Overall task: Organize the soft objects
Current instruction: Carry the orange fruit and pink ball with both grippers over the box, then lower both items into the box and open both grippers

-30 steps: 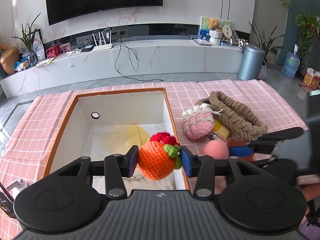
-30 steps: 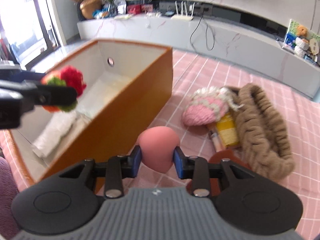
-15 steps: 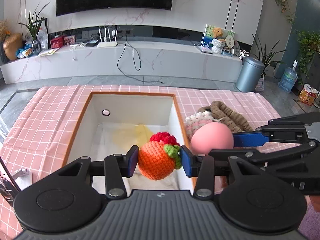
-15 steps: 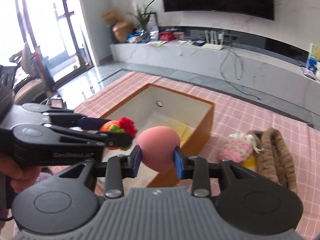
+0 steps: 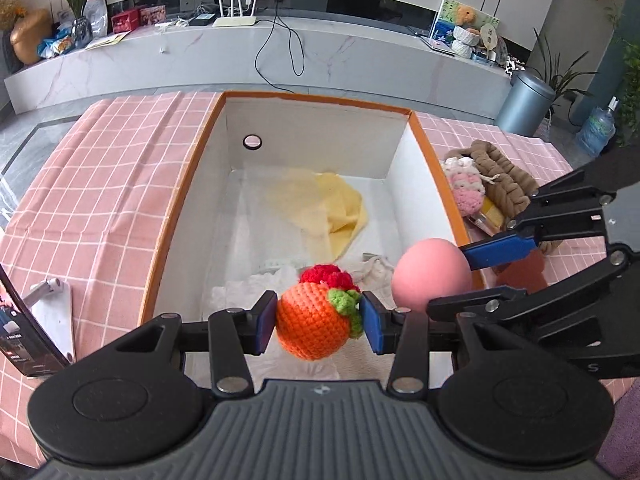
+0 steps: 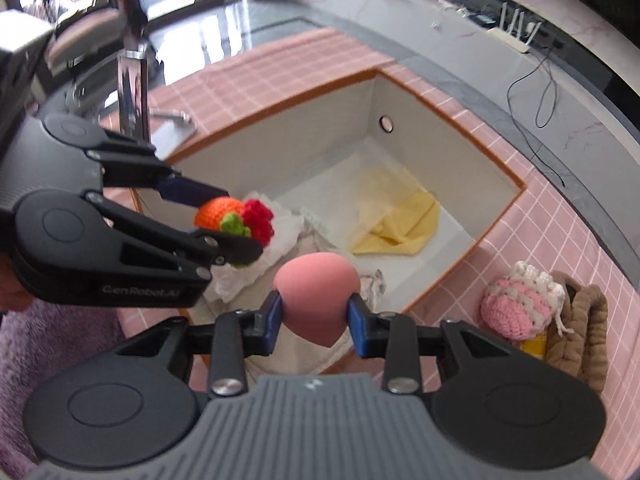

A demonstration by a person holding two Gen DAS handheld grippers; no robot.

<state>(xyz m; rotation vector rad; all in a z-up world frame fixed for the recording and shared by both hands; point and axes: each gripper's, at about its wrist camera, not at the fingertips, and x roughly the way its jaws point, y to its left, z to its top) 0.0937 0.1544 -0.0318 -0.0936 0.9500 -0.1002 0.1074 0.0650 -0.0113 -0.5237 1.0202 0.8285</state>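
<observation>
The orange ball [image 5: 310, 326] is knitted yarn, bumpy and fuzzy, with green and red yarn bits on top. The pink egg [image 6: 316, 288] looks like soft foam, smooth and not shiny. The box [image 5: 400, 168] looks like stiff card, white and dull inside, orange at the rim. Inside the box lie a thin yellow cloth [image 5: 328, 208] and a crinkly white cloth [image 6: 288, 236]. Beside the box, the brown band [image 5: 502, 178] is thick braided yarn. The checked pink cloth [image 5: 100, 184] on the counter looks smooth, with soft folds.
</observation>
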